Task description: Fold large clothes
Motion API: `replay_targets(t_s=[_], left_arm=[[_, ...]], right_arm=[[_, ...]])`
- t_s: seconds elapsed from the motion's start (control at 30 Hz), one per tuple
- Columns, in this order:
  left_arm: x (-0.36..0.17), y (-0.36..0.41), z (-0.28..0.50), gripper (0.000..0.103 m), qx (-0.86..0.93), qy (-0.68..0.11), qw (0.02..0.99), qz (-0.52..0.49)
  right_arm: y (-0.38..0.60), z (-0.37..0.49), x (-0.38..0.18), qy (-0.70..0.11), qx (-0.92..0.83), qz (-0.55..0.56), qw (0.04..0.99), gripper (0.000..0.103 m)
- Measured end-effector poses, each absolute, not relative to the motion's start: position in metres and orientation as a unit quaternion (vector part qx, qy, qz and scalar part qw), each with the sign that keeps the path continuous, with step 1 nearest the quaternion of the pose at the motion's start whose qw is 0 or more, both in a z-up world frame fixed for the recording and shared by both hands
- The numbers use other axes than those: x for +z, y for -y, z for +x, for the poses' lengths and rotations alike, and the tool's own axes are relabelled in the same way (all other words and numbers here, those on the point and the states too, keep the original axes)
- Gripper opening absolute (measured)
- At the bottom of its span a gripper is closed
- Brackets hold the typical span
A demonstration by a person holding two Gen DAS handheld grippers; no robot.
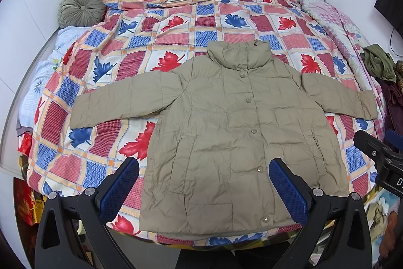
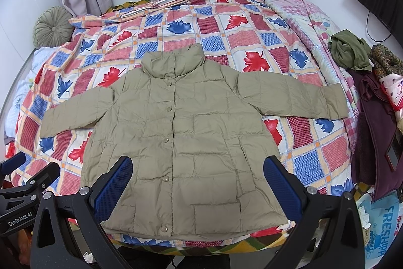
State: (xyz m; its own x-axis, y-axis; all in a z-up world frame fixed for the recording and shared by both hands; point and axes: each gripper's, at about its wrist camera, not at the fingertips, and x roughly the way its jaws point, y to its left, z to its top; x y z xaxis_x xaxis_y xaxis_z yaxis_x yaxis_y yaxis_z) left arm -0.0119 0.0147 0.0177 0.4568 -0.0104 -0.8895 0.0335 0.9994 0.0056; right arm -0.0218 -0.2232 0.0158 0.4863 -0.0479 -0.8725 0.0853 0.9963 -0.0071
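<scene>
Both tongs hang spread wide above the near edge of the bed, gripping nothing: left tongs (image 1: pixel 204 189) over the hem near the snap placket, right tongs (image 2: pixel 197 189) over the lower right panel, blue textured pads (image 2: pixel 282 189) clear of the cloth. We note the jacket (image 1: pixel 226 132) lies face up on the quilt (image 1: pixel 176 27), snapped shut, collar (image 1: pixel 238 52) away from us, hem toward us at the mattress edge, both sleeves out sideways, the left sleeve (image 1: pixel 121 100) and right sleeve (image 2: pixel 292 97) roughly level. Nothing is folded yet, we judge; a sleeve comes first. To do it well we would pinch the cuff through both layers, lift low, and carry it across the chest so the fold runs along the shoulder seam, then smooth trapped air toward the hem. Shell looks thin, slick, finely crinkled, quilted in squarish puffed panels; likely slippery and springy, so creases may not hold without pressing. Quilt is patchwork with red and blue leaves, soft and a little rumpled. Loose clothes (image 2: pixel 350 52) are heaped on the bed's right side.
</scene>
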Motion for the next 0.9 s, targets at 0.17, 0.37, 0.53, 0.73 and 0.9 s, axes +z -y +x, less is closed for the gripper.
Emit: replay_targets(t_s=[0.17, 0.37, 0.53, 0.73, 0.9], left_arm=[[0.0178, -0.0146, -0.0119, 0.103, -0.013, -0.521, 0.853, 0.011], [0.0184, -0.0147, -0.0122, 0.103, -0.013, -0.522, 0.853, 0.010], [0.0180, -0.0144, -0.0120, 0.103, -0.013, -0.522, 0.853, 0.011], [0.0178, -0.0152, -0.0159, 0.103, -0.012, -0.523, 0.852, 0.008], [0.0102, -0.0204, -0.0205, 0.103, -0.010, -0.525, 0.851, 0.004]], right_arm=[[0.2230, -0.0220, 0.0157, -0.506, -0.039, 0.018, 0.862, 0.103], [0.2227, -0.0215, 0.0154, -0.506, -0.038, 0.018, 0.862, 0.103], [0.2223, -0.0212, 0.0153, -0.507, -0.038, 0.018, 0.861, 0.103], [0.2216, -0.0211, 0.0150, -0.507, -0.038, 0.017, 0.861, 0.103], [0.2213, -0.0201, 0.0147, -0.507, -0.038, 0.017, 0.861, 0.103]])
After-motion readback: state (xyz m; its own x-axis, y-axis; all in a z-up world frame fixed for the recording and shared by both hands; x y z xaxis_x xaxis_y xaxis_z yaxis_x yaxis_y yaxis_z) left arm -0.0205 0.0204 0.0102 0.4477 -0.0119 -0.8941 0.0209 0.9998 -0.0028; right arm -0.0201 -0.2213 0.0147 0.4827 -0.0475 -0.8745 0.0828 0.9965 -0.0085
